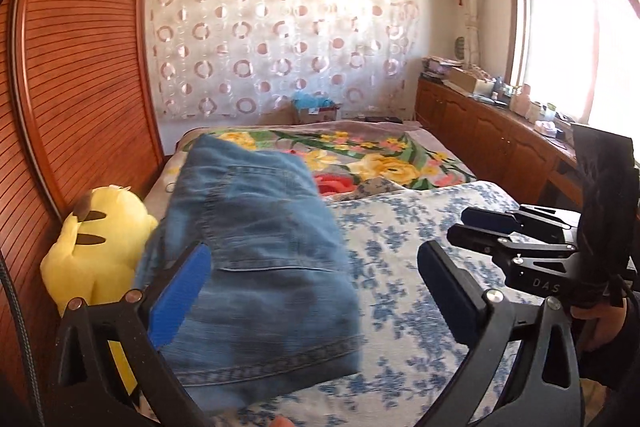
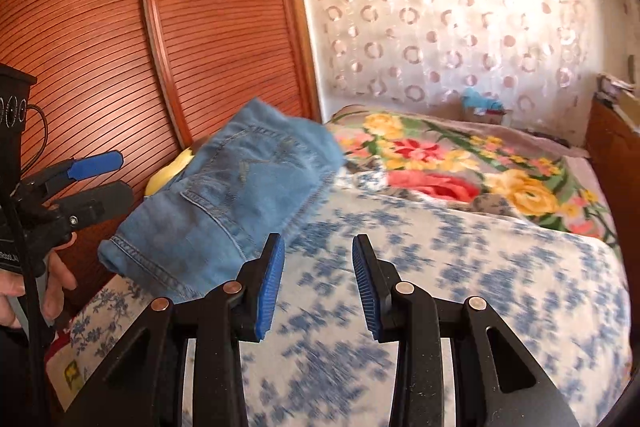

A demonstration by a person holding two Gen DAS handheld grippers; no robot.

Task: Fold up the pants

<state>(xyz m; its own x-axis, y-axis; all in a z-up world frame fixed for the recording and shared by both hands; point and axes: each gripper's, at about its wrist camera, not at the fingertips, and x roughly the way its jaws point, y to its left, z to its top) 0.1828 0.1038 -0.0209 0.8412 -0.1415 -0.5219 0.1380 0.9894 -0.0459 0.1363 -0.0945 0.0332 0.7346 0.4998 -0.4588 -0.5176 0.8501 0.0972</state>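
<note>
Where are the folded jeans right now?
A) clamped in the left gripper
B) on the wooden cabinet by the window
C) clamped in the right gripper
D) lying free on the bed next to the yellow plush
D: the folded jeans lie on the blue-flowered bedspread beside the yellow plush; the left gripper and right gripper both stand open with no cloth pinched.

Yellow plush toy (image 2: 172, 167) mostly hidden behind jeans (image 2: 224, 199), blurred.

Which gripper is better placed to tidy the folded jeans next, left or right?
Probably the left gripper: its wide-open jaws sit right over the near end of the jeans. The right gripper, empty with narrower jaws, points at the bare sheet beside them.
</note>
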